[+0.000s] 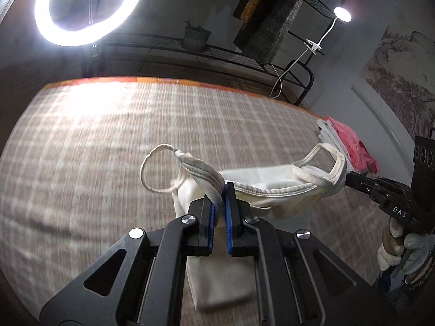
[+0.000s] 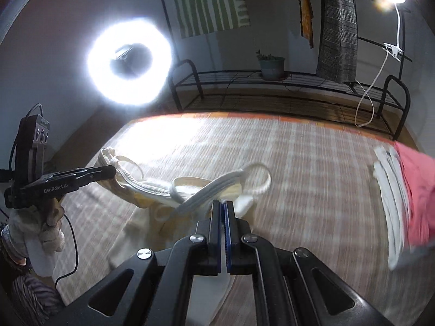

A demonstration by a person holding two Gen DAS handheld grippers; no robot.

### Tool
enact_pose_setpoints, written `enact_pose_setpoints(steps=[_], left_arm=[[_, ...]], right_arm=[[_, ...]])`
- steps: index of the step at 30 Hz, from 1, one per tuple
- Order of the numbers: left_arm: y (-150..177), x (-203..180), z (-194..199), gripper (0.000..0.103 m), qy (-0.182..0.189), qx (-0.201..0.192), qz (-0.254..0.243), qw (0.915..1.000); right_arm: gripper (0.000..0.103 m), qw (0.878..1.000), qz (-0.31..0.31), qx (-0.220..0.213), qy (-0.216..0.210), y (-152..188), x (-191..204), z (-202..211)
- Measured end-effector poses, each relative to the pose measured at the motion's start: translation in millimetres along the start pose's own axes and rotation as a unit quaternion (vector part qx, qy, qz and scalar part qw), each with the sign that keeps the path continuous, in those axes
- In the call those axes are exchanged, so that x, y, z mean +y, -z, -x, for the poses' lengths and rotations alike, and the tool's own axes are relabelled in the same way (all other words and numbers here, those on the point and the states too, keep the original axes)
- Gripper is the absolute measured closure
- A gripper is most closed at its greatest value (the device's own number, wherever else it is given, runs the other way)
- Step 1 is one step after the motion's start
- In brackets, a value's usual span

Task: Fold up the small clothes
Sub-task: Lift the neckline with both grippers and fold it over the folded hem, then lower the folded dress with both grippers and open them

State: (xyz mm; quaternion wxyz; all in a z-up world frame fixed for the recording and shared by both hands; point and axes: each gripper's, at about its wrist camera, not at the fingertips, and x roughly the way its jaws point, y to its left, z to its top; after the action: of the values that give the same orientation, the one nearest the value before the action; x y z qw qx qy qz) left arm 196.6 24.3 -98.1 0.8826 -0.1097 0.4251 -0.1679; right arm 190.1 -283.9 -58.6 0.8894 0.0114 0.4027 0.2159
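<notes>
The left gripper [image 1: 220,190] is pinched tight on a wide strap of a white top [image 1: 261,187]. The right gripper [image 2: 223,207] is pinched tight on the other wide strap of the same top. The top hangs between the two grippers, above a checked mat [image 1: 95,141]. Its body sags down under the grippers, and its lower part looks blurry. A thin white loop sticks out to the side of each pinched strap. In the left view, the right gripper shows at the right edge, with its tip on the far end of the top, and a gloved hand [image 1: 402,247] holds it from below. In the right view, the left gripper shows at the left side, and another gloved hand [image 2: 35,231] holds it. At the right edge of the mat lie a pink cloth [image 2: 418,193] and some white cloths [image 2: 391,190], one just beside the other; they are blurred. The mat has an orange border [image 1: 163,80] at its far side. Behind the mat stands a black wire rack [image 2: 299,81] with a potted plant [image 2: 272,66] on it. A bright ring light [image 1: 84,8] shines at the left. A small white clip lamp [image 1: 342,15] shines at the right. A grey checked cloth [image 2: 338,27] hangs over the rack, and a green striped cloth [image 2: 209,0] hangs on the wall.
</notes>
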Motion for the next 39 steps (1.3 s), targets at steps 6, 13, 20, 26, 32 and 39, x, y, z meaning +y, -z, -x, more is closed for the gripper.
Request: enact_pose_setpoints(steps=[6, 13, 20, 26, 32, 39], left_arm=[[48.3, -13.5, 0.8, 0.099, -0.011, 0.029, -0.03, 0.9991], [78.1, -19.4, 5.9, 0.092, -0.029, 0.078, -0.061, 0.9947], [86.6, -14.3, 46.4, 0.084, -0.01, 0.088, -0.064, 0.9941], [49.1, -15.4, 35.2, 0.084, -0.008, 0.059, -0.029, 0.9978], [28.3, -22.1, -14.0, 0.084, -0.003, 0.1, -0.033, 0.9944], [69.2, -20.1, -20.6, 0.084, 0.006, 0.173, -0.072, 0.9822]], right_arm=[[0.103, 1.0, -0.01, 0.018, 0.009, 50.1, 13.0, 12.9], [0.103, 0.997, 0.008, 0.074, 0.028, 95.4, 23.1, 7.9], [0.084, 0.993, -0.022, 0.11, 0.043, 104.2, 9.3, 22.6], [0.078, 0.998, -0.006, 0.066, 0.0, 80.3, 25.4, 28.8], [0.078, 0.995, -0.015, 0.092, -0.02, 58.7, 29.5, -11.5], [0.076, 0.985, -0.049, 0.152, -0.059, 71.7, 9.9, -30.9]])
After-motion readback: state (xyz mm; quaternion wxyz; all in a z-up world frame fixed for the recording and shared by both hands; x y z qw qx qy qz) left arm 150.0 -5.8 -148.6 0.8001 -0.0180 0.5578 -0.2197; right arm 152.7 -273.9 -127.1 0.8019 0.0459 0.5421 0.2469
